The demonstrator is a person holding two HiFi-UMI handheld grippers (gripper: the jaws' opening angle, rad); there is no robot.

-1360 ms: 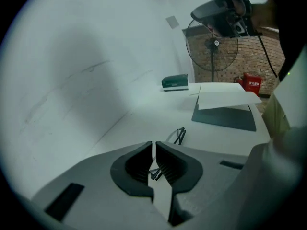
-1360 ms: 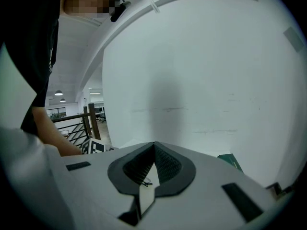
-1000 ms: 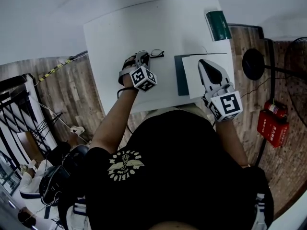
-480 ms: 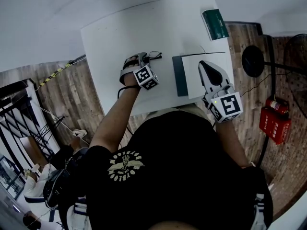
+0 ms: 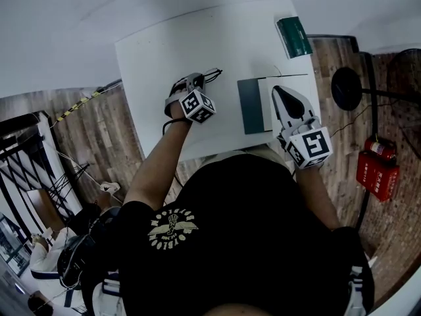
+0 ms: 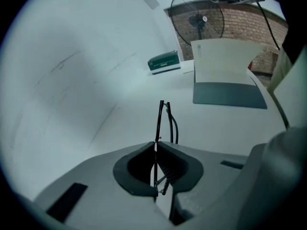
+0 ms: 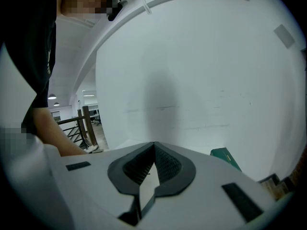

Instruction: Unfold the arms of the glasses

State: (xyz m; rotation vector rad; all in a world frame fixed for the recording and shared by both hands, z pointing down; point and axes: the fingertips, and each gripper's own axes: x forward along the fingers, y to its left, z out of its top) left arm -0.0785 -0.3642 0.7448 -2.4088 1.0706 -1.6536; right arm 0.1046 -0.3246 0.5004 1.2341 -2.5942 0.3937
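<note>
Pinching the glasses [image 6: 163, 121] in the left gripper [image 6: 154, 147]. Pads clamped tight on the thin black frame. Seen edge-on in the left gripper view, with most of the frame sticking out past the tips, pointing away over the table [image 5: 154, 51]. Can't tell whether resting on the tabletop or lifted off it. Can't tell either whether the arms are folded or out: just two thin dark lines side by side, one curved.

Holding the right gripper [image 5: 281, 92] well apart from the glasses, off to the right. Jaws pressed fully together there, on nothing. Past the tips in the right gripper view, only white wall and a strip of tabletop.

Directly under the right gripper in the head view: a white sheet [image 6: 224, 56], overlapping a dark grey pad [image 6: 229, 95] on its left side. Pad between the two grippers, glasses just left of it.

Further out, at the far right corner of the table: a green box [image 5: 294, 36], lying flat. Beyond the table edge on that side, a standing fan [image 6: 197, 19] in front of a brick wall, plus a red extinguisher [image 5: 375, 174] lying on the wooden floor [image 5: 99, 130].
</note>
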